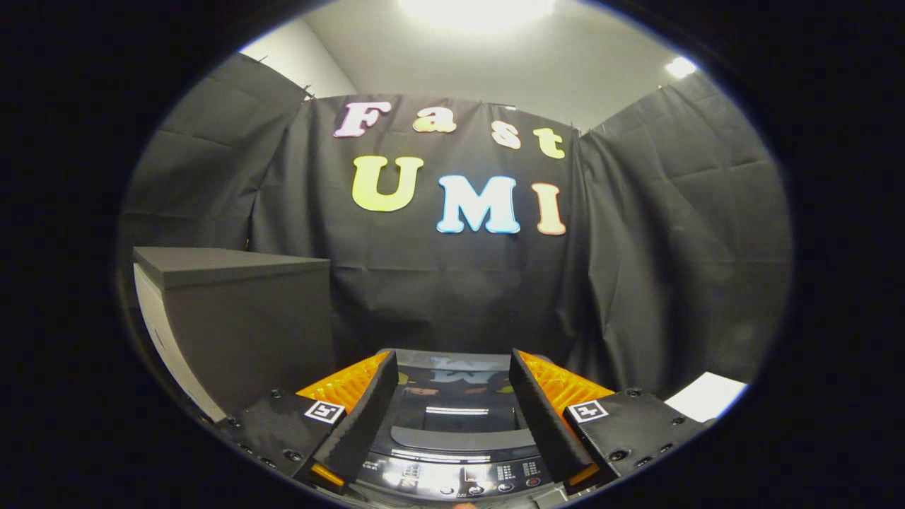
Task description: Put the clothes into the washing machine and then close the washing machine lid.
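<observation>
So my gripper (452, 367) is hanging over the machine with its two black fingers with orange ribbed backs (364, 413) spread wide apart, nothing between them, not touching anything. Looking down through the gap I've got the dark glossy-topped washing machine (452, 466) right below, and its shiny black lid (456, 396) is lying flat and closed, reflecting the wall behind it. The control panel with little round buttons (466, 481) sits at the near edge, just under the finger bases. Off to my left there's a tall dark grey boxy cabinet (240, 318) standing beside the machine. To the right, past the right finger, a white flat surface (707, 396) peeks in. Can't spot the clothes from here.
</observation>
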### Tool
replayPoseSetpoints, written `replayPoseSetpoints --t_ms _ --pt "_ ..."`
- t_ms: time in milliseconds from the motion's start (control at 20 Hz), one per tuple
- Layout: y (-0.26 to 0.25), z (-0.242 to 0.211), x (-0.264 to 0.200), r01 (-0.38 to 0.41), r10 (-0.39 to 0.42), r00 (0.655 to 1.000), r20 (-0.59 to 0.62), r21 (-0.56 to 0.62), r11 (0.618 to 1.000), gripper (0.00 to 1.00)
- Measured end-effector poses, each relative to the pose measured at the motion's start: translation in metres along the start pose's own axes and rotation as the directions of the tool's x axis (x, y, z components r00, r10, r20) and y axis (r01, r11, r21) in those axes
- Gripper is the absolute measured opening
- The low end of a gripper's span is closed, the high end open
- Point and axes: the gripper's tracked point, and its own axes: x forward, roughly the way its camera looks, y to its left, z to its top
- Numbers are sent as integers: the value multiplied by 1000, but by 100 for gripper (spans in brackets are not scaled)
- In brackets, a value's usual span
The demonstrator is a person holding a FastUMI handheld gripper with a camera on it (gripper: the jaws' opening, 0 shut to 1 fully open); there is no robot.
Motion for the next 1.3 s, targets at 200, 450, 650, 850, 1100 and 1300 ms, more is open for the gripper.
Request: replayPoseSetpoints --t_ms 200,450,650,850,1100,1300 --pt "3 36 -30 30 -31 998 57 20 999 99" --pt "11 51 -55 25 -27 997 68 36 999 100" --pt "21 60 -64 5 -4 996 93 -11 1000 100" --pt "33 69 -68 -20 19 993 117 9 1000 100" --pt "36 65 -69 -18 16 994 105 25 1000 100" --pt "36 65 -69 -12 10 995 99 21 1000 100"
